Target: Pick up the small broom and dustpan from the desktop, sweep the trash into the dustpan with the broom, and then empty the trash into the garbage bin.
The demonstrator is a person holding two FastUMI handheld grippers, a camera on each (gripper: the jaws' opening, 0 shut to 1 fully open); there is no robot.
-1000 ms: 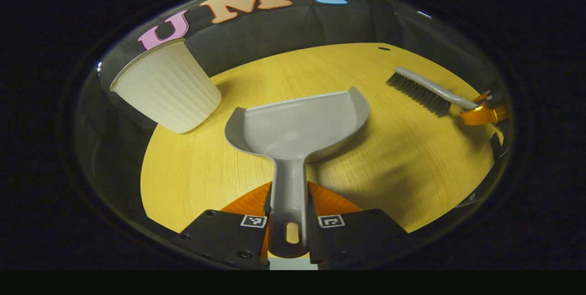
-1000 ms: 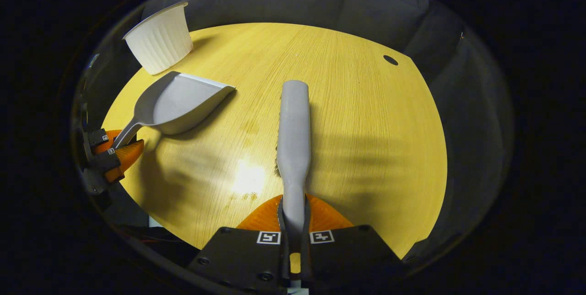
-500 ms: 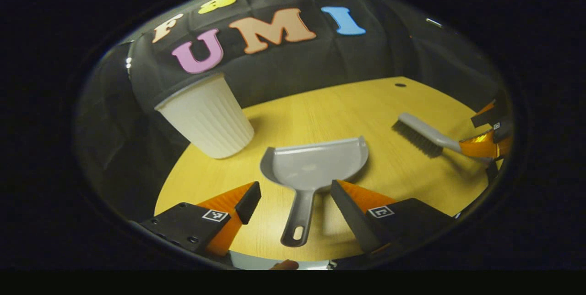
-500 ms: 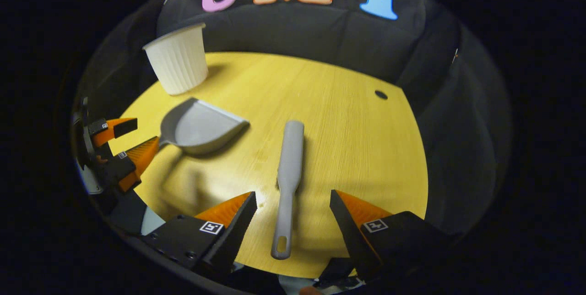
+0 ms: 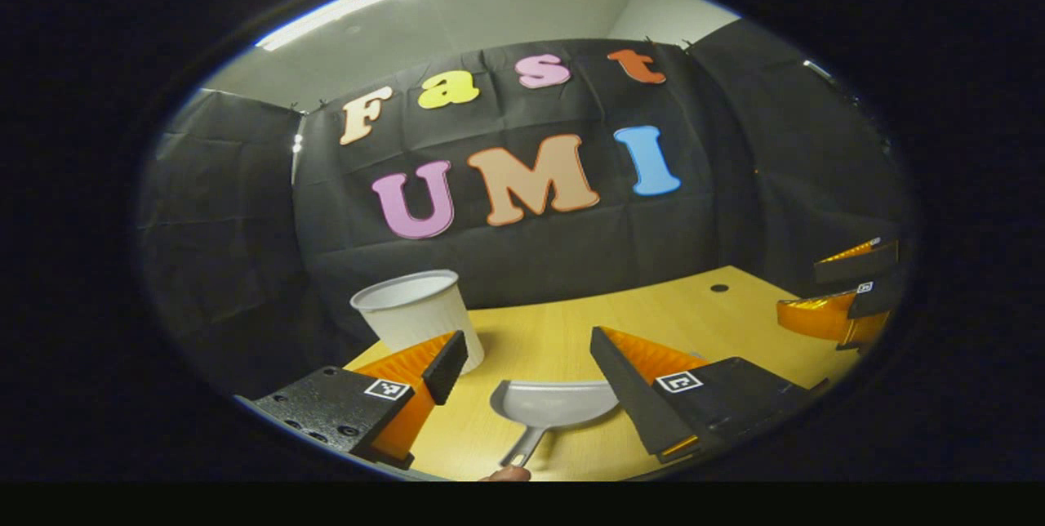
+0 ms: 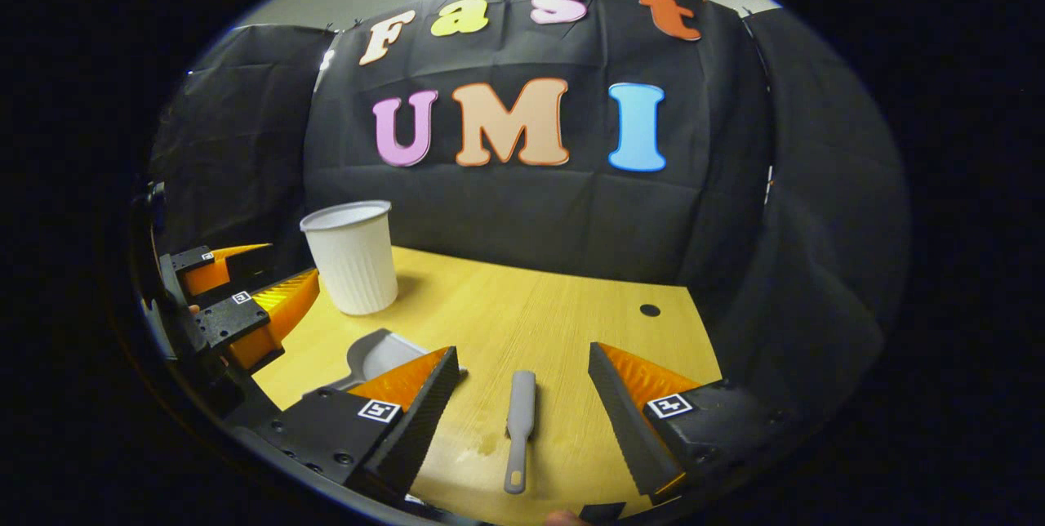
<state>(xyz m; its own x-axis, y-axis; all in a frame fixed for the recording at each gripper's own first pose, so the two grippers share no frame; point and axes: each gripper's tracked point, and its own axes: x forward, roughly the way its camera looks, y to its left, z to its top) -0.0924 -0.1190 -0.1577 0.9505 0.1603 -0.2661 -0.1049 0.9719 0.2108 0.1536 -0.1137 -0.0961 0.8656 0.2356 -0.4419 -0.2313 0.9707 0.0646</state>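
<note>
Your left gripper: fingers spread wide, holding nothing, raised above desktop. Dustpan lies flat on desktop below, between its fingers. Your right gripper: also spread wide, empty. Small broom lies on desktop beneath it, handle toward you. White ribbed bin upright at far left, near dustpan.

1 dustpan, 1 broom, 1 garbage bin, 2 grippers: left gripper, right gripper.

The white bin stood at the surface's far left corner, with the dustpan near it. Bare surface lay open right of the broom, toward the black cloth wall.
</note>
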